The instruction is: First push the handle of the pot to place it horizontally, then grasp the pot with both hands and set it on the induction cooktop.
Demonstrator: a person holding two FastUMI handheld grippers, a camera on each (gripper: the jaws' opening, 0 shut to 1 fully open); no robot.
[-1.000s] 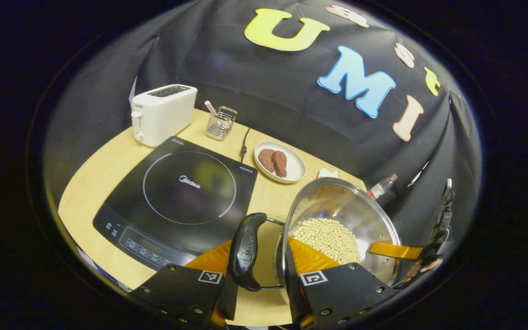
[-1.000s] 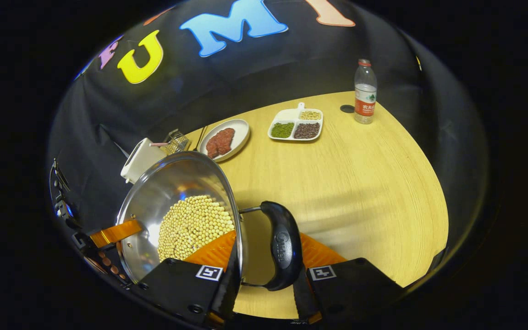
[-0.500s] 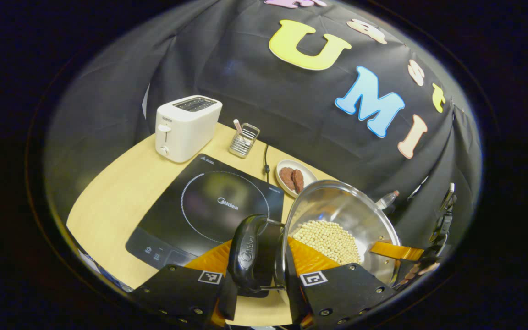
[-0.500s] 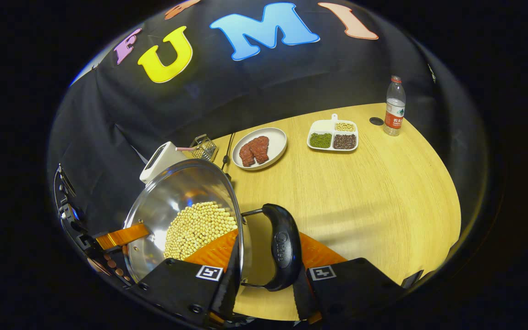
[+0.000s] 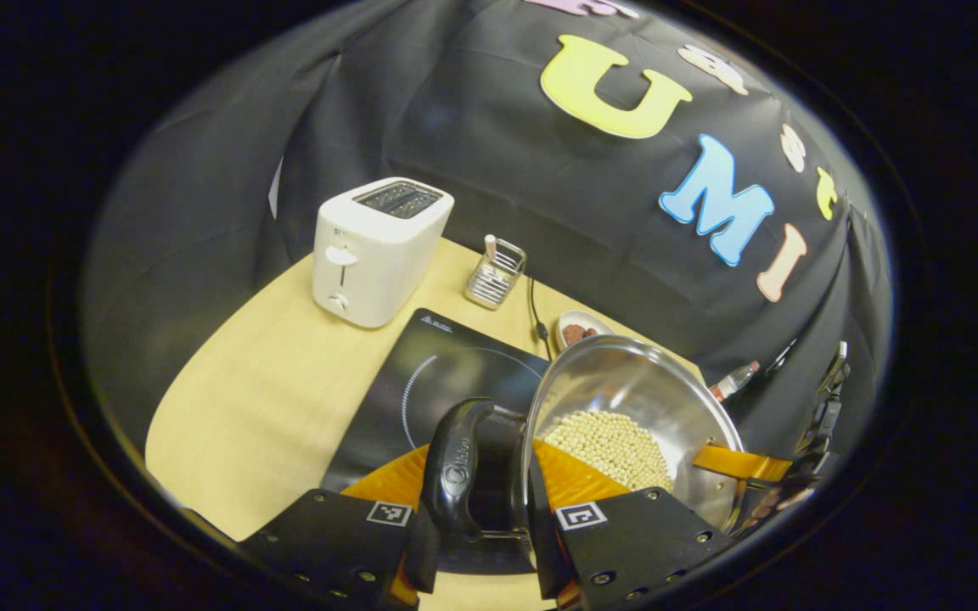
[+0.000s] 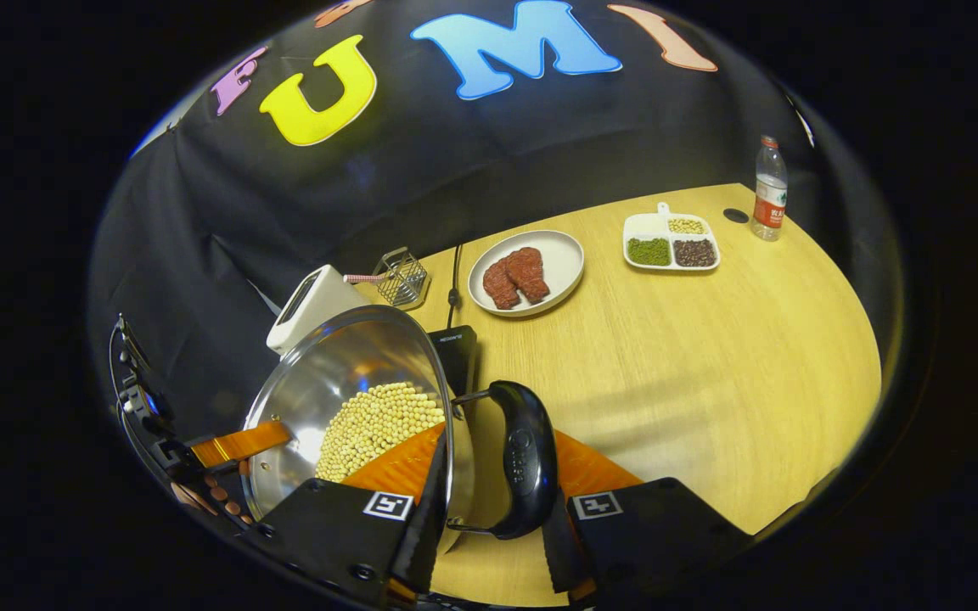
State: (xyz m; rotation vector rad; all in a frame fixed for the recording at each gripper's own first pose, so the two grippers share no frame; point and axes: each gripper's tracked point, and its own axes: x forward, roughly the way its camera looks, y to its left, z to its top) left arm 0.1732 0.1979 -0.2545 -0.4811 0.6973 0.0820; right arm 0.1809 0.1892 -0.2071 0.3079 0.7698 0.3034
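Observation:
A steel pot (image 5: pixel 625 386) holding pale soybeans (image 5: pixel 608 445) hangs between both grippers, clear of the table. My left gripper (image 5: pixel 476 509) is shut on its black side handle (image 5: pixel 451 462), which sits over the near right part of the black induction cooktop (image 5: pixel 438 373). In the right gripper view, my right gripper (image 6: pixel 489 509) is shut on the pot's (image 6: pixel 345 365) other black handle (image 6: pixel 523 458). A corner of the cooktop (image 6: pixel 455 352) peeks out behind the rim. Each view shows the other gripper across the pot.
A white toaster (image 5: pixel 374 250) and a wire holder (image 5: pixel 496 273) stand behind the cooktop. On the wooden table (image 6: pixel 710 365) are a plate with meat (image 6: pixel 527 273), a divided dish of beans (image 6: pixel 670 242), a water bottle (image 6: pixel 767 191) and a power cord (image 6: pixel 455 271).
Both grippers have carried the pot leftward across the table. The left handle, earlier beside the cooktop over bare wood, is now over the cooktop's surface. Both grips are unchanged.

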